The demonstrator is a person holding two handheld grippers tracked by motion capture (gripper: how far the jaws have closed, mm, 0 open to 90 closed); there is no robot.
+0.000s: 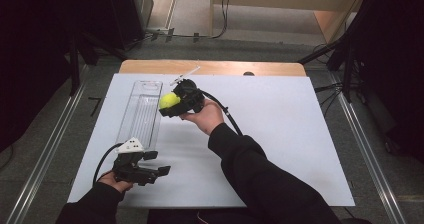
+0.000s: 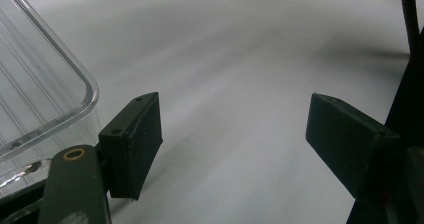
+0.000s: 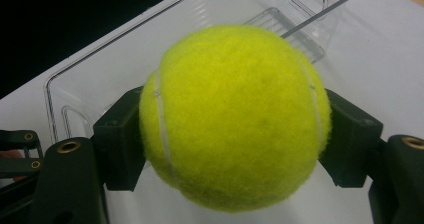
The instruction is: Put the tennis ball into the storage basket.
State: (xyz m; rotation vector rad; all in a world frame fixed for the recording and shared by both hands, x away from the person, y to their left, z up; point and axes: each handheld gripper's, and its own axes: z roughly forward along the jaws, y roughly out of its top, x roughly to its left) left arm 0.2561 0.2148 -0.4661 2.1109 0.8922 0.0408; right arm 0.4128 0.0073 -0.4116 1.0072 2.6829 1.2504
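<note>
A yellow-green tennis ball (image 1: pixel 169 100) (image 3: pixel 235 116) sits between the jaws of my right gripper (image 1: pixel 170 104) (image 3: pixel 235 139), which is shut on it. The gripper holds the ball above the right edge of a long clear plastic tray (image 1: pixel 140 111) (image 3: pixel 100 64). My left gripper (image 1: pixel 157 163) (image 2: pixel 234 139) hovers low over the white mat near the tray's near end, its jaws wide open with nothing between them. A rounded corner of the tray (image 2: pixel 45 79) lies to the left of its left jaw.
A white mat (image 1: pixel 280 134) covers most of the wooden table (image 1: pixel 225 67). Dark stands and cables (image 1: pixel 345 69) flank the table on both sides. A metal rail (image 1: pixel 45 154) runs along the floor at the left.
</note>
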